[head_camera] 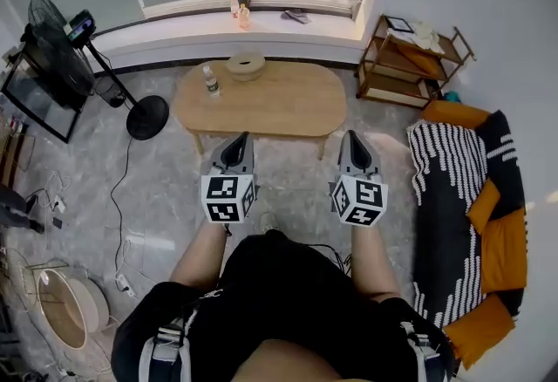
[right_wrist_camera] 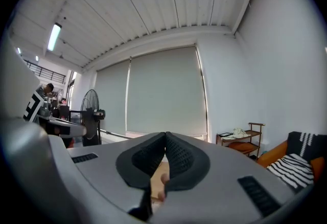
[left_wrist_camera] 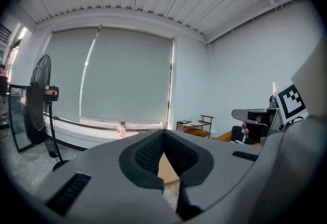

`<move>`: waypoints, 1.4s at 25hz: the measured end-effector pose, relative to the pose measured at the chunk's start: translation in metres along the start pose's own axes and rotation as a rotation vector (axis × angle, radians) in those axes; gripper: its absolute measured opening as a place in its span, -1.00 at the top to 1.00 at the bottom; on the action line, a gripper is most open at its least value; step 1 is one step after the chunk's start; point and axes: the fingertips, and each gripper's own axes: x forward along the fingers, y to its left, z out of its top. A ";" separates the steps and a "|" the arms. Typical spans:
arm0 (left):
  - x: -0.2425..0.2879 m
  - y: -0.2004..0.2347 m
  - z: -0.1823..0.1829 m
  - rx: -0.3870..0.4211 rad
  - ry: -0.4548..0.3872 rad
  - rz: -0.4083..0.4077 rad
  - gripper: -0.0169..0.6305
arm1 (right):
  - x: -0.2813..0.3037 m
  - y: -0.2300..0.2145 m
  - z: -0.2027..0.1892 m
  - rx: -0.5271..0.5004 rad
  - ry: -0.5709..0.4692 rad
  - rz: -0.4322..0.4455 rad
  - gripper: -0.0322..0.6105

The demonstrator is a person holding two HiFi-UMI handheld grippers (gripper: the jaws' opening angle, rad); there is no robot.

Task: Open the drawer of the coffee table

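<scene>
**A:** What lies closest to the lens?

**B:** The person's black top (head_camera: 288,284), soft and matte, fills the bottom of the head view. Two bare forearms (head_camera: 199,251) reach forward out of it.

**A:** And what do the arms carry?

**B:** The left gripper (head_camera: 239,139) and the right gripper (head_camera: 351,138), both of smooth grey moulded plastic that tapers to a wedge. Each has a white cube printed with black square markers at its back end.

**A:** How do the claws stand?

**B:** Both are closed with nothing between them. In the left gripper view the black ribbed pads (left_wrist_camera: 148,154) meet at the tips, and only a thin sliver of pale wood shows through below. In the right gripper view the pads (right_wrist_camera: 180,156) are pressed together in the same way.

**A:** Where is the coffee table?

**B:** The coffee table (head_camera: 279,105) stands just ahead of both tips, and neither gripper touches it. It has a long, rounded top of light wood on short legs. Its drawer cannot be made out from above.

**A:** Is there anything on it?

**B:** A round wooden bowl (head_camera: 246,65) sits at the far edge, and a small clear bottle (head_camera: 210,80) stands upright near the left end.

**A:** And around it?

**B:** The floor (head_camera: 166,188) is grey and veined like stone. A black pedestal fan (head_camera: 61,40) with a round base stands to the left. To the right is a slatted wooden shelf (head_camera: 410,62), and nearer the person a sofa (head_camera: 445,197) draped in a black-and-white striped throw with orange cushions — all of it well apart from the grippers
</scene>
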 end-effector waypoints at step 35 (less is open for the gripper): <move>0.231 0.088 -0.055 -0.082 0.133 0.162 0.90 | 0.305 -0.082 -0.055 -0.126 0.173 0.242 0.86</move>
